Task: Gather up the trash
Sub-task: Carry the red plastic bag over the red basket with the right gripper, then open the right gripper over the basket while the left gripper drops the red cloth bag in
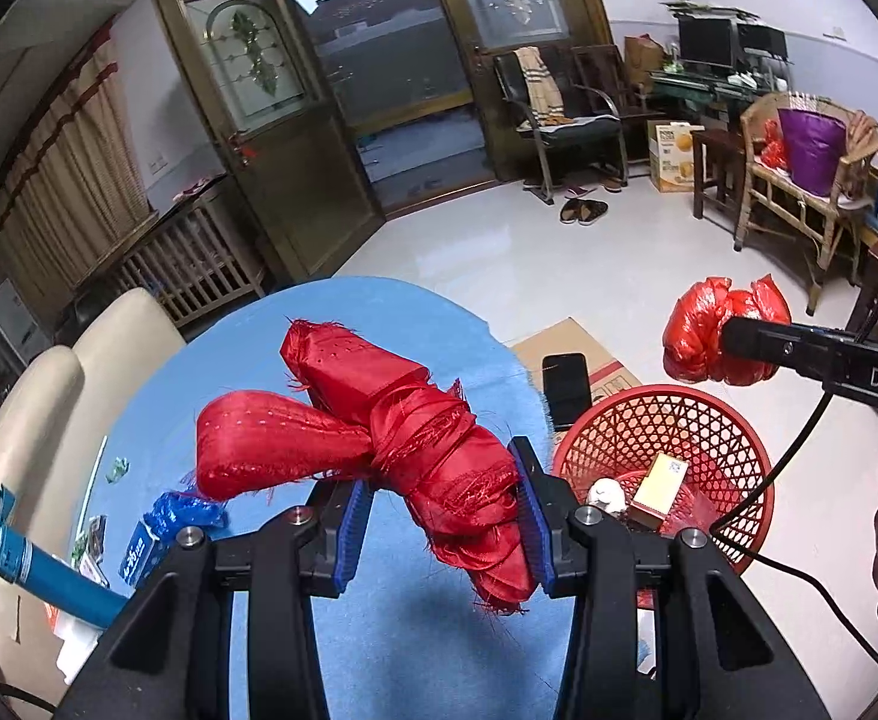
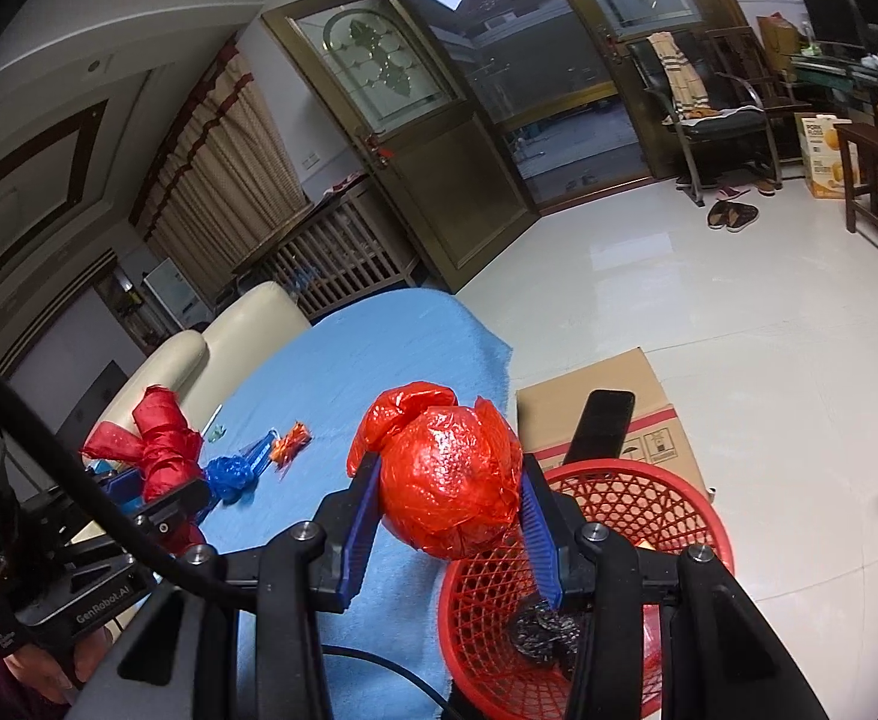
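Trash fills both my grippers. My left gripper (image 1: pixel 442 519) pinches a knotted bundle of red fabric (image 1: pixel 378 432) between its blue pads, holding it above the blue-covered worktop (image 1: pixel 414 630). My right gripper (image 2: pixel 448 519) clamps a crumpled ball of red plastic bag (image 2: pixel 448 483), hanging at the near rim of the red mesh basket (image 2: pixel 637 498) that stands just beside the worktop's edge. Inside the basket I see a small tan box (image 1: pixel 661 489) and a dark crumpled wad (image 2: pixel 544 630). A blue plastic scrap (image 2: pixel 231 474) and an orange scrap (image 2: pixel 291 438) lie on the worktop. A black phone (image 2: pixel 604 426) rests on the cardboard box (image 2: pixel 655 420) behind the basket.
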A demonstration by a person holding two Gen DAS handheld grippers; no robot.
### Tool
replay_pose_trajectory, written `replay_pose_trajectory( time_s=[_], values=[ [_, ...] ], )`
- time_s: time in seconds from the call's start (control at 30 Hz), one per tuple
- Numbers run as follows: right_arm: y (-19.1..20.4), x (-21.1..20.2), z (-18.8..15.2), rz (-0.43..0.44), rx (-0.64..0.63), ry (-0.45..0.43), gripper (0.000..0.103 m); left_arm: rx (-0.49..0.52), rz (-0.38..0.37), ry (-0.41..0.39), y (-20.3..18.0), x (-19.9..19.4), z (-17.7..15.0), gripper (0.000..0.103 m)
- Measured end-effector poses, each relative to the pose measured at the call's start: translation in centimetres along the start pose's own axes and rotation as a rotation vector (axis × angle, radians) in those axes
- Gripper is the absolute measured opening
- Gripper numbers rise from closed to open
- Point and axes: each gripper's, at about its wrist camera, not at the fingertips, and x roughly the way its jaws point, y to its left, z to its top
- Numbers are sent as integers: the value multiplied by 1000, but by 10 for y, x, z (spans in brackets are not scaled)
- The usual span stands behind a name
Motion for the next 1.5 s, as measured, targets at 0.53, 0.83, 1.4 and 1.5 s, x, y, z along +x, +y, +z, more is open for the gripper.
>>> replay_pose_trajectory(
  time_s=[0.53,0.83,1.4,1.5],
  values=[
    [-17,-17,4,-35,28,-34,47,49,-20,5,-19,4,11,46],
    [-17,-17,5,-43,29,-33,47,64,-25,7,-23,5,13,46],
    [-17,-19,6,-56,53,-34,47,84,-45,26,-21,14,15,46],
    [-17,-19,6,-59,58,-34,47,90,-45,28,-22,16,15,46]
  ],
)
